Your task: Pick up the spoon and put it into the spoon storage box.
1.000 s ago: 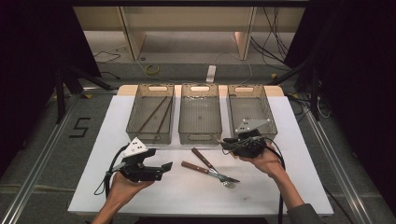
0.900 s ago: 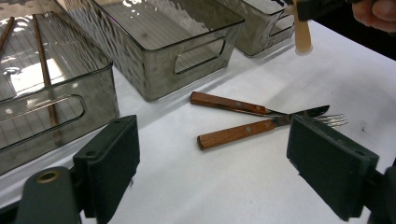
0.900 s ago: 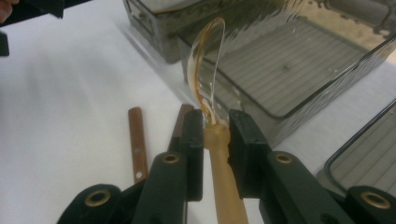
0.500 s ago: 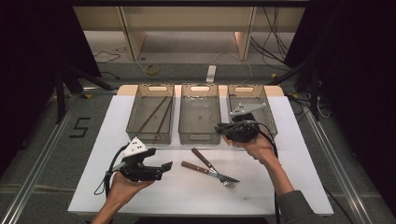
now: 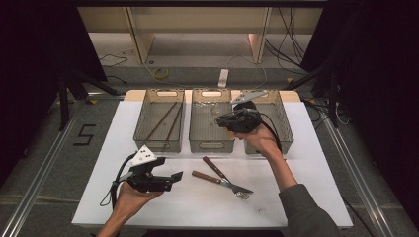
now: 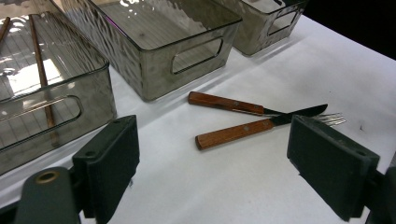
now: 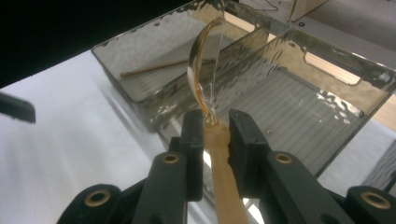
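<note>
Meanwhile the right gripper (image 5: 221,120) has risen from near the knife (image 5: 217,169) and fork (image 5: 221,181) to hover above the middle bin (image 5: 211,146), while the left gripper (image 5: 174,176) stays low over the white table (image 5: 306,168), jaws wide apart and empty. From above its load is hard to make out, but the right gripper view shows jaws clamped on a translucent amber spoon (image 7: 201,74), bowl raised above the bin's open interior. Chopsticks (image 5: 165,121) lie in the left bin (image 5: 159,143).

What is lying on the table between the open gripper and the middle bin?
A wooden-handled knife and fork, crossed on the white table, seen in the left gripper view between its fingers and the middle bin.
</note>
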`<action>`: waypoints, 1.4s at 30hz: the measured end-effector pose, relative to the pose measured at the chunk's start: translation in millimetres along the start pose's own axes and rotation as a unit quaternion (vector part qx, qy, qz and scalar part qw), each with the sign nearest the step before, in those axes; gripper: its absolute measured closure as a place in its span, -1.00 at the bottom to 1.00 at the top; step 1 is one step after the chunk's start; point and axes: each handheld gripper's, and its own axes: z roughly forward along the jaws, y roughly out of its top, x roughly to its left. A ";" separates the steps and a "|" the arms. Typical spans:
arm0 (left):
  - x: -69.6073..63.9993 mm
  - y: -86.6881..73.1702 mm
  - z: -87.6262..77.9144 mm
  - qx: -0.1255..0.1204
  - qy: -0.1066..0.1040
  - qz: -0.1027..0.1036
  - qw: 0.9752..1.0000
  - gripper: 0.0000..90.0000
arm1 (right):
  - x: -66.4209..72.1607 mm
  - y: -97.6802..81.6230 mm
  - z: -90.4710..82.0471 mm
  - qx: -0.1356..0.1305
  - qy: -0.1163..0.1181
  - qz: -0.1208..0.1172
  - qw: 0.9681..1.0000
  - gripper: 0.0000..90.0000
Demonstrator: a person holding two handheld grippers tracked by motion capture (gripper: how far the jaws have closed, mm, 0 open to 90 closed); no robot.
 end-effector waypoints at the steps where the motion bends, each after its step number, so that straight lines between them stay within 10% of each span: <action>1: -0.3 0.0 0.1 0.001 -0.001 0.000 1.000 -0.64 | -0.5 2.7 2.1 0.001 -0.003 0.000 1.000 0.71; 18: -3.5 -0.7 2.1 0.005 -0.004 0.007 1.000 -0.64 | -16.8 15.3 41.6 0.011 -0.025 0.055 0.998 0.71; 42: -5.0 -0.9 3.3 0.004 -0.003 0.008 1.000 -0.64 | -20.3 -1.3 59.3 0.028 -0.026 0.075 0.996 0.71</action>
